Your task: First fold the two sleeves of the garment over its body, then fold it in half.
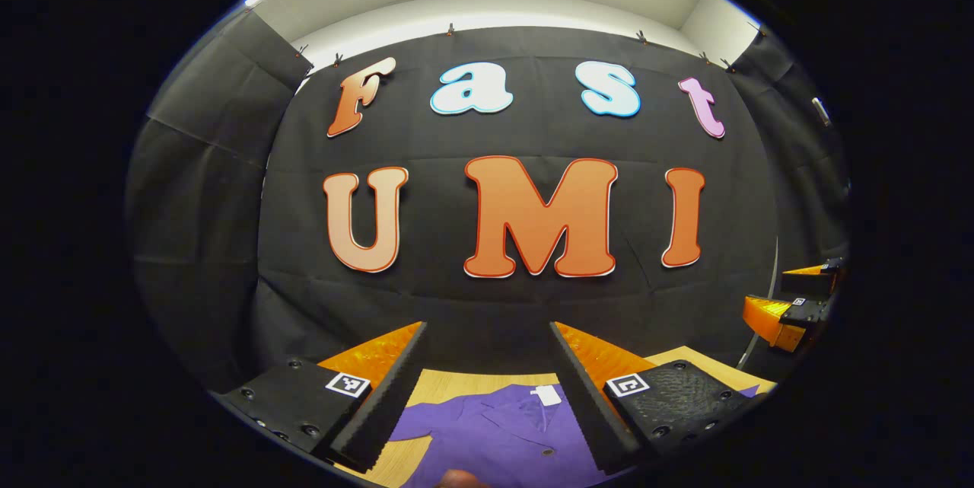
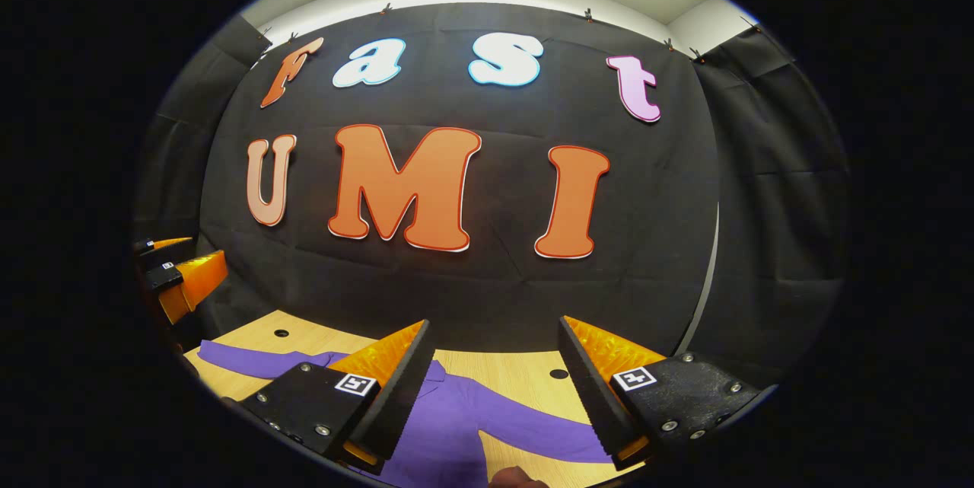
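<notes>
Purple fabric lay directly beneath both cameras: the garment point(image 1: 502, 427) was spread flat on the table point(image 2: 517, 377), collar toward the far edge, a white tag point(image 1: 545, 395) at the neck and a button on the front. In the right gripper view one sleeve point(image 2: 533, 416) ran out toward the table's right edge and the other sleeve point(image 2: 243, 358) toward its left edge; neither lay over the body, so the sleeve folds were judged not yet done.

The left gripper point(image 1: 487, 397) hung above the collar area with its fingers wide apart and nothing between them. The right gripper point(image 2: 494, 404) hung over the shoulder and right sleeve, its fingers likewise spread and empty. Each gripper also appeared at the side of the other's view.

Handling, as judged: the cloth looked thin, light and limp. It would sag and crease when lifted and could slide on the smooth wood. A grip should be taken at each sleeve's cuff or outer hem, pinching the cloth clear of the table and then carrying it across the body. A grip in the middle of the sleeve would risk bunching.

The booth's black wall point(image 1: 487, 305) stood behind the table's far edge.
</notes>
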Available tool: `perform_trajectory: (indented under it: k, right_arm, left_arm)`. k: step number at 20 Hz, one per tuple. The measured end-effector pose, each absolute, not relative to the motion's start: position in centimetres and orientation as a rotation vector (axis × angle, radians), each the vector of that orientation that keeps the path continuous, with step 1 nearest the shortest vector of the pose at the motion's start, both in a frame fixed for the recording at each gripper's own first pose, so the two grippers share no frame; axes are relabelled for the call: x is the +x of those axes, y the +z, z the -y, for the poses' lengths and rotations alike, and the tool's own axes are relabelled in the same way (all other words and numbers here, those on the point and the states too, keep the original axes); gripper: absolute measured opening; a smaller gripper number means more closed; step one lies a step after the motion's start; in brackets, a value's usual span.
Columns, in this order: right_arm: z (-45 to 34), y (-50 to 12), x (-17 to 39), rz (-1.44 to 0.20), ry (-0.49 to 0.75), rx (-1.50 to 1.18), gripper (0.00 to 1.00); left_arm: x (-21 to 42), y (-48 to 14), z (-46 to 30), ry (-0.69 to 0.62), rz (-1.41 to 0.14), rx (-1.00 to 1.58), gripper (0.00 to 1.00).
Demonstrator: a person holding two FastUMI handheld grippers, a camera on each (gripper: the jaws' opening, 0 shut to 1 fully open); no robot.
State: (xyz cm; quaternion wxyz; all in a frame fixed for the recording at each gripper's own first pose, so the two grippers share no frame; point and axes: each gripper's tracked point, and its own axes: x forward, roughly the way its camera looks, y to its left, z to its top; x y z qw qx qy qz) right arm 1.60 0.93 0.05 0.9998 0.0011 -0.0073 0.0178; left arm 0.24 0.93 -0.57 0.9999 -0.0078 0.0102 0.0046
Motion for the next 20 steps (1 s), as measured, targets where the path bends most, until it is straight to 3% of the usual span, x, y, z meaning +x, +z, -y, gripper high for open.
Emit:
perform_trajectory:
  k: [11, 20]
  right_arm:
    - [0.1, -1.5, 2.3, -0.025, 0.024, -0.003, 0.97]
    - [6.5, -7.4, 4.0, -0.146, -0.103, -0.012, 0.97]
  left_arm:
    - [0.2, -0.8, -2.6, 0.082, -0.025, 0.006, 0.98]
    - [0.1, -0.6, -0.3, 0.046, -0.015, 0.034, 0.96]
